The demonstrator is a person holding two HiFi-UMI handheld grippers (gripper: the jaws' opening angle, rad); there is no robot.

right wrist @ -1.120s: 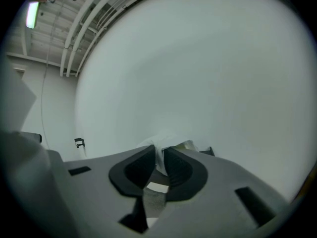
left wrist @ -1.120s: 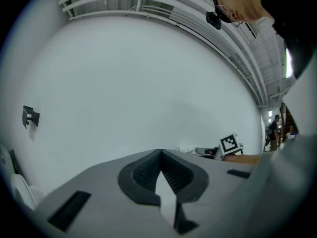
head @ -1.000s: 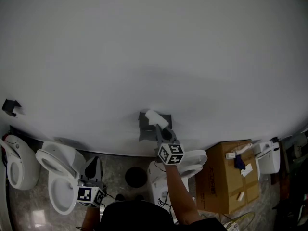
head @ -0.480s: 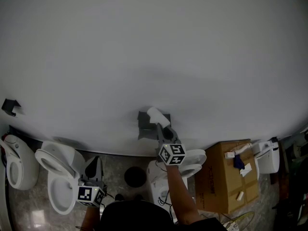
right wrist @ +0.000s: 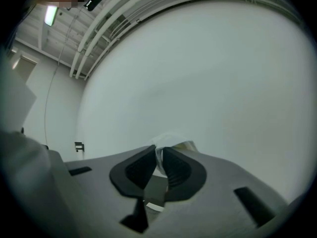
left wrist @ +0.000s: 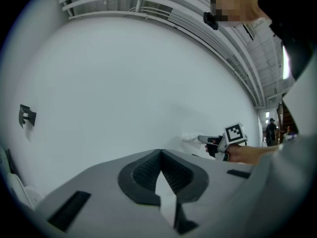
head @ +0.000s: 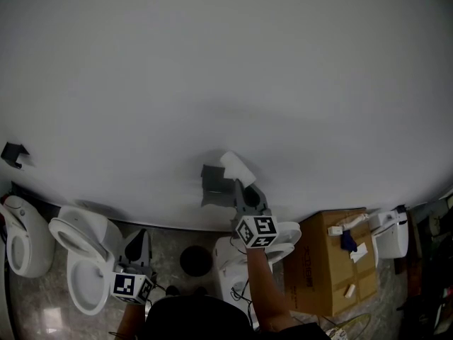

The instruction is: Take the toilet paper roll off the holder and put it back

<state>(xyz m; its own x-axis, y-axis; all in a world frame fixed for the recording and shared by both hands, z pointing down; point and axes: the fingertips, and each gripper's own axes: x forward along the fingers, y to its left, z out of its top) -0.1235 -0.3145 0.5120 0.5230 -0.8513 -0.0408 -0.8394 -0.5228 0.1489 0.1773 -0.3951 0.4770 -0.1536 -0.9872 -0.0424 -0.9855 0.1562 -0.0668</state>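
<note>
Right claw (head: 241, 184) pinches the white toilet paper roll (head: 237, 167) by its edge just above the dark grey wall holder (head: 211, 181); so thin a hold may tear. Left claw (left wrist: 159, 168) idles, pressed together, empty.

Your right gripper (right wrist: 159, 155): grey shell, black ribbed pads, cube of black-and-white squares. Same livery on your left gripper (left wrist: 159, 152). White soft paper toilet roll (head: 237, 167) at frame centre, against plain white wall (head: 226, 62). Dark grey wall-mounted holder (head: 211, 183). White ceramic toilets (head: 78, 236) lower left; brown cardboard box (head: 325, 268) lower right; speckled grey-beige floor (head: 173, 243).
</note>
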